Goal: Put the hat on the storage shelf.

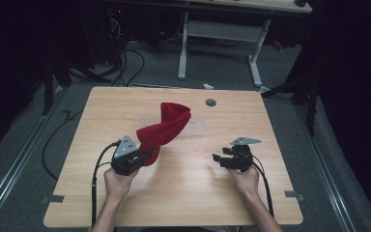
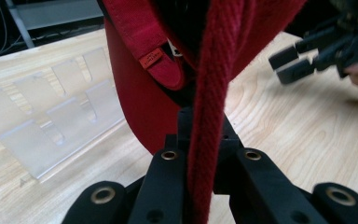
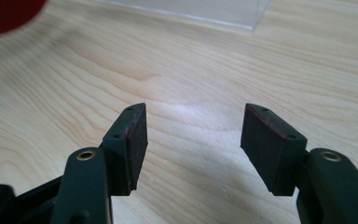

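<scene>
- Left gripper: jaws clamped tight on the ribbed cuff of a red knit beanie (small tag on the cuff, text unreadable).
- Beanie lifted off the table, hanging above its middle, slightly toward the left edge.
- Right gripper: jaws apart, nothing between the pads, bare wood under them; sits near the table's middle, toward the right edge, well apart from the beanie.
- Clear plastic tray lies flat on the table just beyond the beanie, toward the far edge.
</scene>
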{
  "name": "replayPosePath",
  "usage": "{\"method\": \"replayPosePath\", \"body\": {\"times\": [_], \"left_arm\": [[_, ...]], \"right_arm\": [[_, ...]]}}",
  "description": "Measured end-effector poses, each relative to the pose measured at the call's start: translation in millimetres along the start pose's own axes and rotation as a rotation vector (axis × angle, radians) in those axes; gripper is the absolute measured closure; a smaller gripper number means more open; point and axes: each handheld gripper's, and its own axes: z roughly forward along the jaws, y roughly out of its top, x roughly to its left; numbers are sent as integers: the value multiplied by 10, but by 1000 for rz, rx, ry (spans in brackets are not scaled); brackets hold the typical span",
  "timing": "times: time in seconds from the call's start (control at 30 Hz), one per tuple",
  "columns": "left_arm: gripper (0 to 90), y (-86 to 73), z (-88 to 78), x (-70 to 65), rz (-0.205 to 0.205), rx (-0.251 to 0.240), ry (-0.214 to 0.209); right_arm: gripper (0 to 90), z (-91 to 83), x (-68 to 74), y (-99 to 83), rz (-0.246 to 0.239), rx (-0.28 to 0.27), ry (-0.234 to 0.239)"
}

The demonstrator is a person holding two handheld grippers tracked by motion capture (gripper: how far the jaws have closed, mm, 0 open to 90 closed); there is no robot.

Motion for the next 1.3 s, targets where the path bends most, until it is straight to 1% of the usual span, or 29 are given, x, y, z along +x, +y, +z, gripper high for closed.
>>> {"method": "replayPosePath", "body": {"times": [0.07, 0.1, 0.2, 0.23, 0.3, 0.37, 0.47, 0.53, 0.63, 0.77, 0.9, 0.93, 1.07, 1.17, 1.3], "left_arm": [[857, 32, 7, 20, -26, -13, -8], [857, 46, 14, 32, -33, -18, -7], [857, 87, 39, 60, -43, -34, -2], [857, 99, 42, 70, -41, -35, -3], [857, 138, 58, 85, -52, -46, -1], [857, 173, 67, 102, -62, -57, 1], [857, 237, 74, 151, -91, -78, 8], [857, 282, 75, 186, -95, -89, 22], [857, 365, 70, 225, -120, -108, 26], [857, 486, 61, 265, -132, -127, 37], [857, 592, 81, 290, -129, -144, 51], [856, 611, 96, 296, -135, -154, 57], [856, 651, 149, 344, -142, -157, 62], [856, 678, 186, 394, -170, -165, 63], [856, 723, 220, 448, -182, -189, 76]], "right_arm": [[417, 33, 0, -41, -17, 5, -27], [418, 46, -5, -59, -26, 10, -40], [424, 80, 1, -99, -37, 17, -92], [425, 91, 2, -110, -50, 17, -112], [426, 117, 6, -133, -59, 25, -135], [426, 136, 11, -157, -70, 19, -147], [424, 139, 15, -171, -68, 7, -151], [424, 140, 17, -170, -63, 7, -154], [417, 145, 21, -168, -63, 5, -158], [409, 149, 22, -166, -63, 5, -161], [395, 151, 29, -165, -61, 8, -160], [395, 151, 30, -165, -60, 8, -159], [393, 151, 31, -165, -59, 8, -160], [387, 151, 36, -165, -55, 10, -159], [375, 153, 43, -164, -56, 11, -159]]}}
